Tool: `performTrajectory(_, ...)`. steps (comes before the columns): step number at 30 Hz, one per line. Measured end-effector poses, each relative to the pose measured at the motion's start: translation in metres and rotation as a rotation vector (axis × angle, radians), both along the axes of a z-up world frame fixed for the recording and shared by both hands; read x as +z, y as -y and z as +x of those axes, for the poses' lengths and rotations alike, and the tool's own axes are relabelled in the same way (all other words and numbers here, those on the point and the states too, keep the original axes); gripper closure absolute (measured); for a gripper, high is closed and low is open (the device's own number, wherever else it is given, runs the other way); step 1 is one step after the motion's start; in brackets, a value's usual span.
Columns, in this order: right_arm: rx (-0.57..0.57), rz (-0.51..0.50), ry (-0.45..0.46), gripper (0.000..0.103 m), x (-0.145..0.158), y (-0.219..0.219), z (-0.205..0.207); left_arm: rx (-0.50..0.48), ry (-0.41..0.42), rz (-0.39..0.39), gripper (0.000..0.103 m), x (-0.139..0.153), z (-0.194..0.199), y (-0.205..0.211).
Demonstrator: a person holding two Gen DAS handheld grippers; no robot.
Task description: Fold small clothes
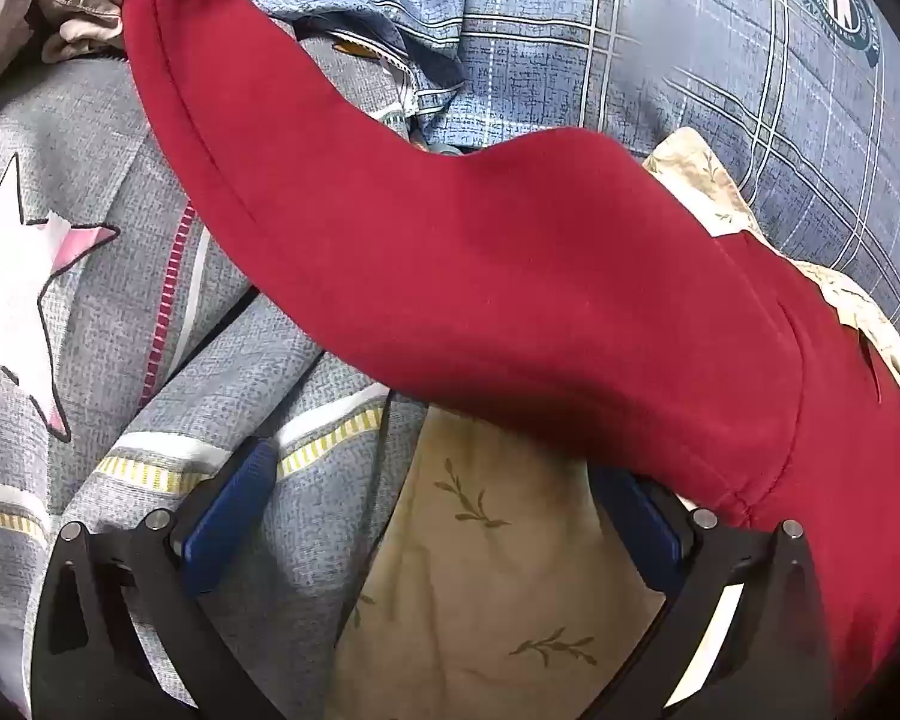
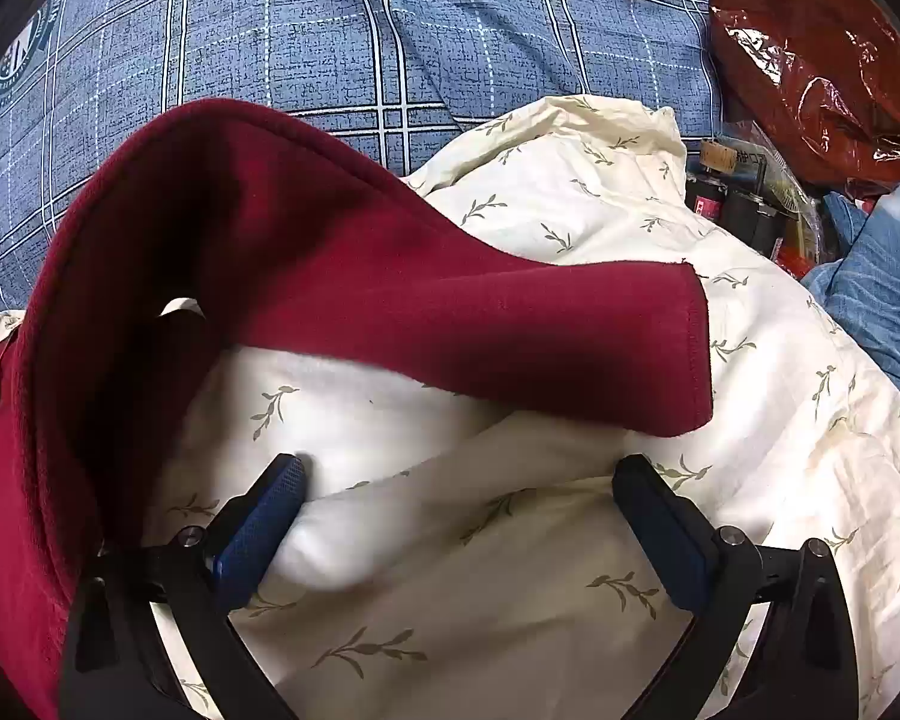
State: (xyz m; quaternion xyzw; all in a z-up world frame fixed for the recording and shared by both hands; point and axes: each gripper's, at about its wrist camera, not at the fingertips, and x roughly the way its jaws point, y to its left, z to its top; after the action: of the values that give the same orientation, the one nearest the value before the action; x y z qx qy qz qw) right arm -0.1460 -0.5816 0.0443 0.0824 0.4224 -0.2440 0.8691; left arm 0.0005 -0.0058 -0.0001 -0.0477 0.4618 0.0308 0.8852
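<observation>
Two handheld grippers point steeply down at a bed heaped with cloth. The left gripper (image 1: 435, 489) has its jaws spread wide, with nothing held between them; one blue pad (image 1: 228, 516) shows clearly, while the other is partly covered by a dark red garment (image 1: 450, 276). That garment, a small fleece piece with a stitched hem, stretches diagonally across the left wrist view, draped over a cream pillow printed with green sprigs (image 1: 480, 570) and a grey quilt bearing a pink and white star (image 1: 12, 276). Behind them lies blue plaid bedding (image 1: 690, 48), and a crumpled beige cloth (image 1: 84, 12) sits at the garment's far end.

The right gripper (image 2: 459, 492) also has its jaws wide apart and empty, hovering close above the cream pillow (image 2: 570, 192). The red garment (image 2: 306, 276) curves along its left side, one sleeve-like end lying across the pillow just beyond the fingertips. A red plastic bag (image 2: 810, 48) and some small boxes (image 2: 744, 192) sit at the far right.
</observation>
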Motion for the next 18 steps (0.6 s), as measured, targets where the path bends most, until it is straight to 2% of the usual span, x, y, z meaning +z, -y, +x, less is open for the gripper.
performTrajectory(1, 0.0, 0.001, 0.0, 0.0, 0.0, 0.0, 0.0, -0.002, -0.005, 0.006, 0.0, 0.0, 0.002, 0.003)
performTrajectory(2, 0.0, 0.001, 0.0, 0.0, 0.0, 0.0, 0.0, -0.002, 0.0, -0.033, 0.0, -0.001, 0.002, -0.002)
performTrajectory(4, 0.0, 0.001, 0.0, 0.0, 0.0, 0.0, 0.0, 0.003, 0.013, -0.05, 0.0, -0.001, -0.001, -0.004)
performTrajectory(12, -0.001, -0.001, 0.003, 0.0, 0.0, -0.001, -0.003, 0.01, -0.015, -0.048, 0.0, 0.007, -0.009, -0.006)
performTrajectory(15, -0.007, 0.002, -0.002, 0.0, -0.001, 0.001, 0.001, -0.006, 0.044, -0.04, 0.0, 0.024, -0.024, -0.003)
performTrajectory(18, -0.039, 0.029, -0.014, 0.0, 0.003, -0.001, 0.001, -0.039, 0.102, 0.001, 0.0, 0.046, -0.04, 0.007)
